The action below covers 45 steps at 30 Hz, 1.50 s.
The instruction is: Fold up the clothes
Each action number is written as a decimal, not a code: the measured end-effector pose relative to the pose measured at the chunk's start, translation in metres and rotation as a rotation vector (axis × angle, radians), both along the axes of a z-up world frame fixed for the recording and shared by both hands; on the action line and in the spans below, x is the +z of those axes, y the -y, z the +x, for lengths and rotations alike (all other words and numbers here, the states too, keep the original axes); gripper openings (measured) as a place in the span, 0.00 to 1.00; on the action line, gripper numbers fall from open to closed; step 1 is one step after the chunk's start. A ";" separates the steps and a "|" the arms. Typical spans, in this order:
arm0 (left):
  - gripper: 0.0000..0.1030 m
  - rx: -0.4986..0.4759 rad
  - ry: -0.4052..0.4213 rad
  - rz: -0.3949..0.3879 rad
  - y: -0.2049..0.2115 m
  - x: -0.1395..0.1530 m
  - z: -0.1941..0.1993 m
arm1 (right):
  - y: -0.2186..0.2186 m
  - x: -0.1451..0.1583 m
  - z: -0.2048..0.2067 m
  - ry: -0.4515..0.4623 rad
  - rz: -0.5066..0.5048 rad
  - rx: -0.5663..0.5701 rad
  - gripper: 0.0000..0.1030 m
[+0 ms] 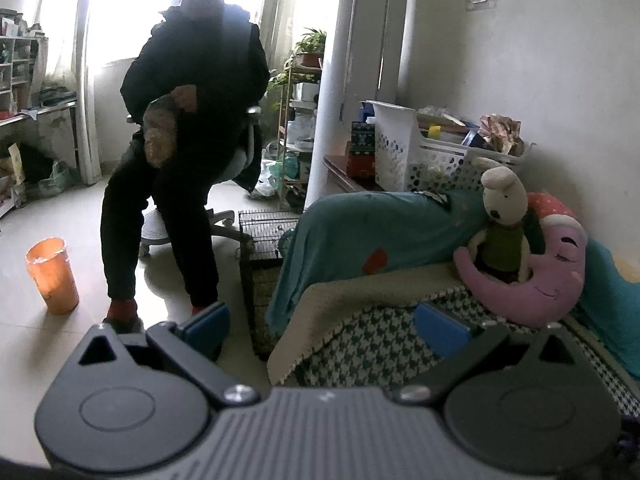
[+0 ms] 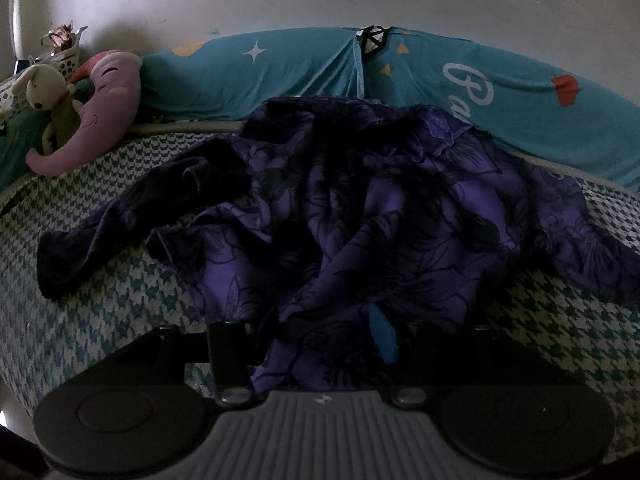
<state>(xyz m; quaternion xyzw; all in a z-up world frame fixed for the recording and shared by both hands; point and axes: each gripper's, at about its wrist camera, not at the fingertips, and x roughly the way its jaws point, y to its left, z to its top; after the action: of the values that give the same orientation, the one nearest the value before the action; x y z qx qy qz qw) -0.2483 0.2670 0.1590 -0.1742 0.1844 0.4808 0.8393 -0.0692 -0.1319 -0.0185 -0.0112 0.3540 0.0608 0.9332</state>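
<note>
Purple garment point(image 2: 360, 208) lies crumpled mid-bed point(image 2: 120, 320), nothing folded yet; right hand-held gripper point(image 2: 320, 336) pinches its near hem, left hand-held gripper point(image 1: 320, 328) gapes empty.

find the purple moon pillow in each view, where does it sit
Left wrist view: purple moon pillow at the right, on the houndstooth bed cover, cradling the plush rabbit.
Right wrist view: at the upper left, same rabbit against its left side.
Shared landmark: the teal blanket behind it.
</note>
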 end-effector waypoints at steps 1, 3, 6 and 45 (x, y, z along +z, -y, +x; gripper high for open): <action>1.00 -0.009 0.008 -0.005 0.001 0.000 -0.001 | 0.000 0.000 0.000 0.000 0.001 0.000 0.49; 1.00 -0.029 0.019 -0.012 0.002 0.001 -0.001 | 0.000 0.000 0.000 0.001 0.002 0.001 0.49; 1.00 -0.071 0.030 -0.014 0.006 0.001 0.002 | -0.001 0.000 0.000 0.000 0.002 0.002 0.49; 1.00 -0.593 -0.228 -0.234 0.078 -0.149 0.169 | -0.039 0.011 -0.012 0.072 0.026 0.268 0.49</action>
<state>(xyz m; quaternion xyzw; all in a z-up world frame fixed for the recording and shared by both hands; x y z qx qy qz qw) -0.0791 0.1889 0.0101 -0.1531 0.3734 0.2077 0.8910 -0.0814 -0.0926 -0.0074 -0.0484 0.3148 0.1891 0.9289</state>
